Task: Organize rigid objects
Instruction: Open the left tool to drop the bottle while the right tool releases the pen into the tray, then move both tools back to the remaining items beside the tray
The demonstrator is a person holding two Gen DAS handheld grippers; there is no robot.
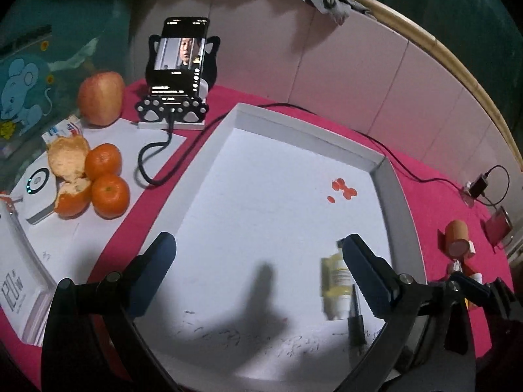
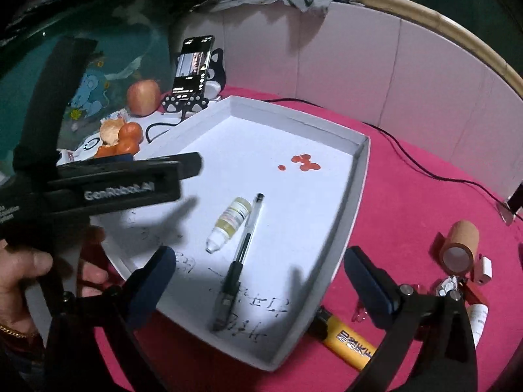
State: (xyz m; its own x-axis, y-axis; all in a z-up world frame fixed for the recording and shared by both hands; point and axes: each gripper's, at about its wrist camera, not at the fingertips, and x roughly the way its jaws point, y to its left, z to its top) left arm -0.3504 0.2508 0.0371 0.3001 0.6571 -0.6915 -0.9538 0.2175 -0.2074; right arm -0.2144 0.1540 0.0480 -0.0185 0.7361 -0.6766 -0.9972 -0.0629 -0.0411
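Note:
A white shallow tray lies on the pink cloth; in it lie a small yellow dropper bottle and a black pen, side by side. The bottle and pen also show in the left wrist view, just left of my right-hand finger. My left gripper is open and empty above the tray. My right gripper is open and empty above the tray's near corner. A yellow lighter lies on the cloth just outside the tray.
A brown tape roll, a white plug and small tubes lie right of the tray. An apple, oranges, a phone on a stand and a white box stand left. Black cables cross the cloth. The left gripper's body hovers left.

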